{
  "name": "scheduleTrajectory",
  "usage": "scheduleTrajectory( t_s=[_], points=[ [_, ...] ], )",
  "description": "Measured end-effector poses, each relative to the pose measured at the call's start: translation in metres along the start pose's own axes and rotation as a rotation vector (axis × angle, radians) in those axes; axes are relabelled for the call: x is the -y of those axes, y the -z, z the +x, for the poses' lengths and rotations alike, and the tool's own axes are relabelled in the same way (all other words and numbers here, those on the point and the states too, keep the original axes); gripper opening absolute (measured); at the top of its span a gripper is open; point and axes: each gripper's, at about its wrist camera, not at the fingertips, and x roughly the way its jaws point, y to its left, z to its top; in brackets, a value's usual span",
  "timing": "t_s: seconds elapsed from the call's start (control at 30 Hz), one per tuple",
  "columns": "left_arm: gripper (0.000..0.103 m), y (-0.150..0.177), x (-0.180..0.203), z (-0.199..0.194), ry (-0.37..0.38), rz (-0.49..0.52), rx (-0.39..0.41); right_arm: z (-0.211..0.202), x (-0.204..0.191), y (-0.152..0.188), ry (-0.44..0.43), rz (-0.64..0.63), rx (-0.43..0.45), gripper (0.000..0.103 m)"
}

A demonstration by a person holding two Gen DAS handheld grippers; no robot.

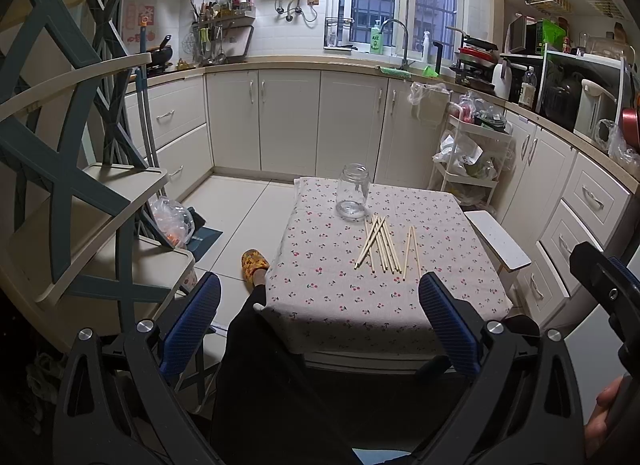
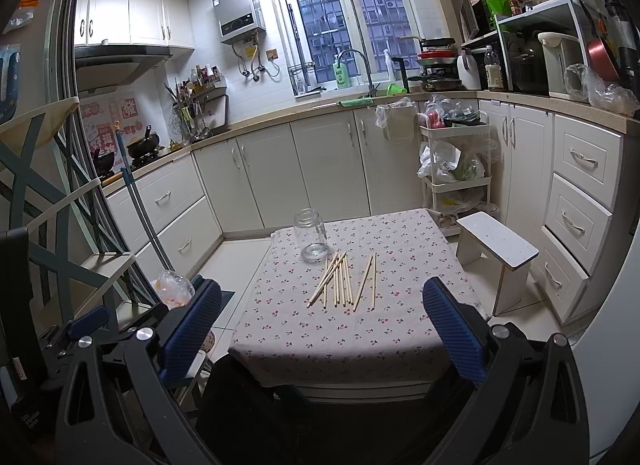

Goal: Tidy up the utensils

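The surface (image 1: pixel 320 305) lay ahead of both tongs, a small square top draped in a pale cloth printed with little red cherries. Right of it stood a low white stool (image 2: pixel 498 241) with a flat speckled seat. Beyond the tongs, toward the far edge of the cloth, a clear glass jar (image 1: pixel 352 192) stood upright, round-shouldered, open-mouthed and apparently empty. Just nearer than the jar lay the chopsticks (image 1: pixel 380 245), slim pale wooden sticks: a loose crossed bundle with one pair (image 1: pixel 411 251) set slightly to its right, all lengthwise toward the tongs.

Only the left wrist view showed a foot in a yellow patterned slipper (image 1: pixel 254 261) on the floor tiles left of the surface, and the right tongs at its right edge.

The left tongs (image 1: pixel 320 321) were spread wide, ribbed blue pads (image 1: pixel 192 325) holding nothing. The right tongs (image 2: pixel 322 329) were likewise spread wide and empty, well short of the chopsticks.
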Motion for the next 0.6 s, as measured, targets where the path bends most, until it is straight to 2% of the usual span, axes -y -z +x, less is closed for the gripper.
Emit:
scheduleTrajectory(
  t_s=[0.33,0.6],
  points=[
    [0.095,0.002,0.001,0.006,-0.003,0.002,-0.012,0.008,-0.004,0.005,-0.001,0.0,-0.018,0.097],
    [0.095,0.0,0.004,0.053,-0.026,0.022,-0.067,0.045,0.004,0.003,0.0,-0.019,-0.038,0.097]
  ],
)
